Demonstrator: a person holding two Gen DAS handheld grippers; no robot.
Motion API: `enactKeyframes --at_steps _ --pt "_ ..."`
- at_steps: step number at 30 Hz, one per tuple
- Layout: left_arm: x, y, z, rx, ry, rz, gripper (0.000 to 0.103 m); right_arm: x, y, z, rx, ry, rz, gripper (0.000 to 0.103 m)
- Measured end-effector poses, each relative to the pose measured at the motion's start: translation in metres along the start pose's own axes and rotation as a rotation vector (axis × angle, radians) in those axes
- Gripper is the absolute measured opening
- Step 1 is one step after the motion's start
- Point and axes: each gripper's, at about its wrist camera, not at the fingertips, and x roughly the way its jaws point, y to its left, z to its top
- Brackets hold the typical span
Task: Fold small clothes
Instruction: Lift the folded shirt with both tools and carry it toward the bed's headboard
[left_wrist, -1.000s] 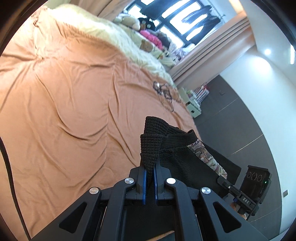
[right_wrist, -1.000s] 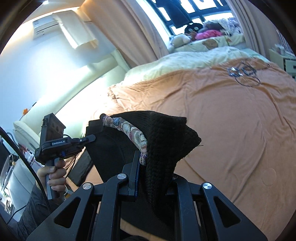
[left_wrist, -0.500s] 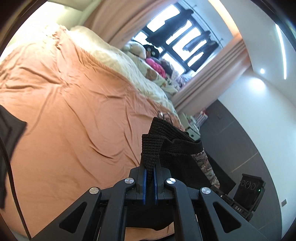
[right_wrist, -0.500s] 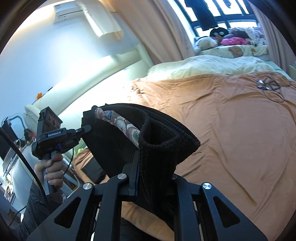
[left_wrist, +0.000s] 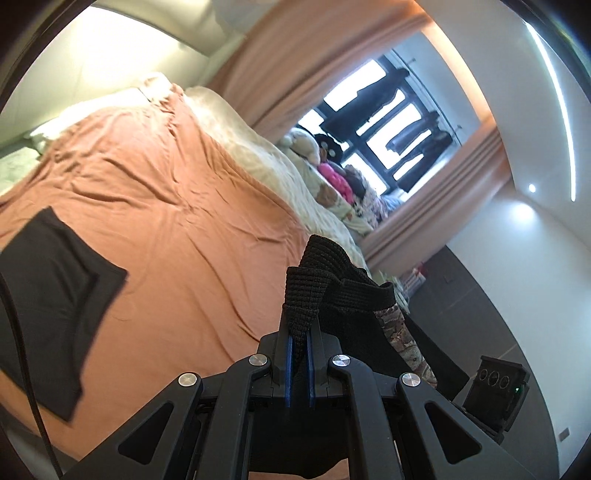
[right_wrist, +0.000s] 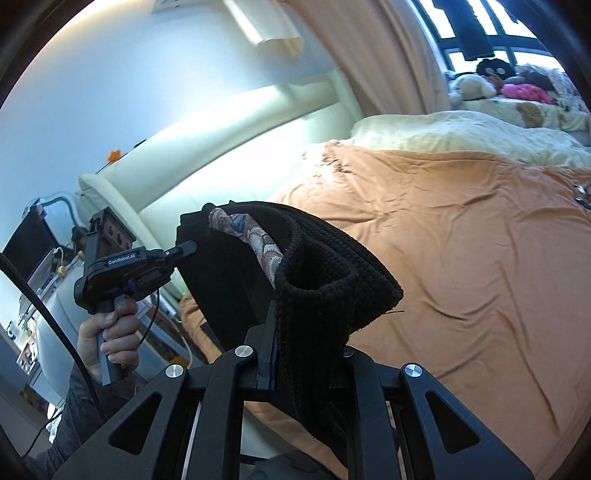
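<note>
Two grippers pinch one garment: left gripper (left_wrist: 299, 334) and right gripper (right_wrist: 306, 347) each clamped on the ribbed waistband of the black knit shorts (right_wrist: 332, 288), stretched in the air over the near edge of the orange bed (left_wrist: 177, 206). Soft, light, floppy; patterned inner band (right_wrist: 264, 245). Best held at waistband corners. Another dark garment (left_wrist: 51, 295) lies flat, left.
</note>
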Motion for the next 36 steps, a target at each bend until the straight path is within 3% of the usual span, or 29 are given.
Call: enactKeyframes --at_steps 10,22,30,36 --pt "-0.062 0.046 0.028 -0.009 -0.063 0.083 0.005 0.049 0.012 0.010 -0.056 0.019 0.115 0.009" --pt "-0.132 0.075 0.071 0.070 -0.154 0.235 0.005 0.117 0.036 0.025 -0.099 0.039 0.260 0.009" --pt "-0.162 0.108 0.091 0.100 -0.177 0.347 0.005 0.165 0.061 0.020 -0.127 0.082 0.326 0.009" --pt "-0.175 0.139 0.102 0.066 -0.185 0.425 0.005 0.201 0.063 0.018 -0.135 0.126 0.348 0.009"
